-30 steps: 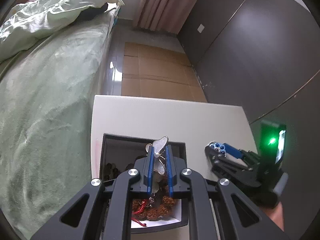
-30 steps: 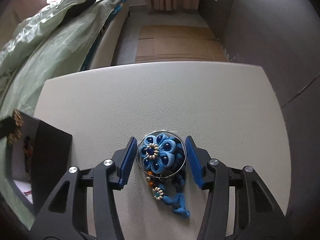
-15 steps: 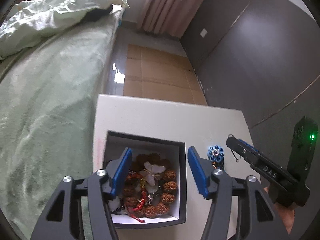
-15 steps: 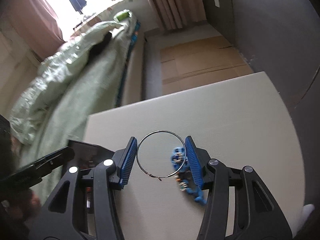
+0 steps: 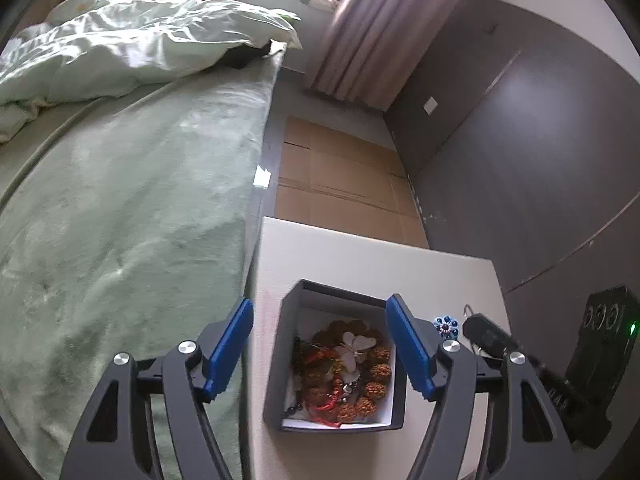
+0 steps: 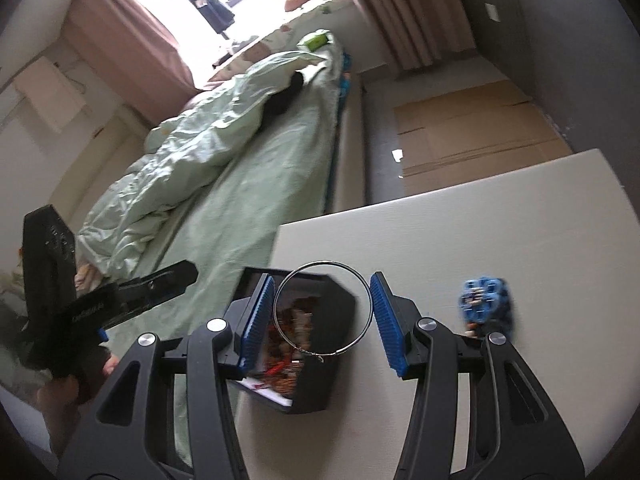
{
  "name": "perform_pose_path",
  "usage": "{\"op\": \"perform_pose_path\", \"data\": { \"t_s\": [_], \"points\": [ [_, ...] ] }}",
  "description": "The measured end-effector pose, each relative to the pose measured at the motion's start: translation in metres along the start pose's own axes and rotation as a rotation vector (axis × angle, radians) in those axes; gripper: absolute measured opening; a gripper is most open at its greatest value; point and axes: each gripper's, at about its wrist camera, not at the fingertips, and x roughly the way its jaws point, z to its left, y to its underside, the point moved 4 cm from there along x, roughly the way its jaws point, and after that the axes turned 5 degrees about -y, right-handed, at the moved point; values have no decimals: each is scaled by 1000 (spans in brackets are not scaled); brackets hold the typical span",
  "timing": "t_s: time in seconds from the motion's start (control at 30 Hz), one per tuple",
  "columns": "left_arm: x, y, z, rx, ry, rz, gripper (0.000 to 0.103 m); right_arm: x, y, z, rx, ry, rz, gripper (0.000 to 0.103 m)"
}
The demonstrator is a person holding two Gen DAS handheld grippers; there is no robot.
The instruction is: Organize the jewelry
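Observation:
A black jewelry box (image 5: pixel 338 422) with a white lining sits on the white table (image 5: pixel 344 256); it holds brown bead bracelets, red cords and a white butterfly piece (image 5: pixel 354 350). My left gripper (image 5: pixel 320 350) is open and empty above the box. My right gripper (image 6: pixel 323 320) is shut on a thin silver hoop (image 6: pixel 356 276), held above the box (image 6: pixel 340 360). A blue flower ornament (image 6: pixel 486 304) lies on the table to the right of the box; it also shows in the left wrist view (image 5: pixel 446 326).
A bed with a green blanket (image 5: pixel 120 220) runs along the table's left side. Cardboard sheets (image 5: pixel 344 176) cover the floor beyond the table. A dark wall (image 5: pixel 540 140) stands on the right.
My left gripper let the butterfly piece fall into the box, opened and rose. My right gripper lifted the silver hoop off the blue flower ornament and carried it left over the box.

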Motion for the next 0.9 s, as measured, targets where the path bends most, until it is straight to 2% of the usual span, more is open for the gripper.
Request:
{"op": "perform_pose_path", "data": {
  "t_s": [0.13, 0.33, 0.4, 0.43, 0.5, 0.6, 0.9],
  "points": [
    [-17, -6, 15, -33, 2, -31, 78, 10, 10, 23, -33, -29, 1, 51],
    [-26, -3, 22, -34, -17, -42, 86, 22, 19, 47, -62, -46, 6, 53],
    [-28, 0, 21, -23, -30, -45, 91, 23, 20, 46, -43, -57, 18, 80],
    [-28, 1, 22, -18, -33, -48, 95, 21, 19, 45, -32, -51, 7, 96],
    [-30, 3, 20, -6, -30, -49, 95, 8, 17, 41, -20, -49, -50, 97],
    [-30, 6, 18, 0, -25, -44, 95, -2, 15, 31, 0, -49, -54, 97],
    [-23, 12, 0, 13, -25, -28, 95, -43, 13, -2, 32, 34, -99, 97]
  ]
}}
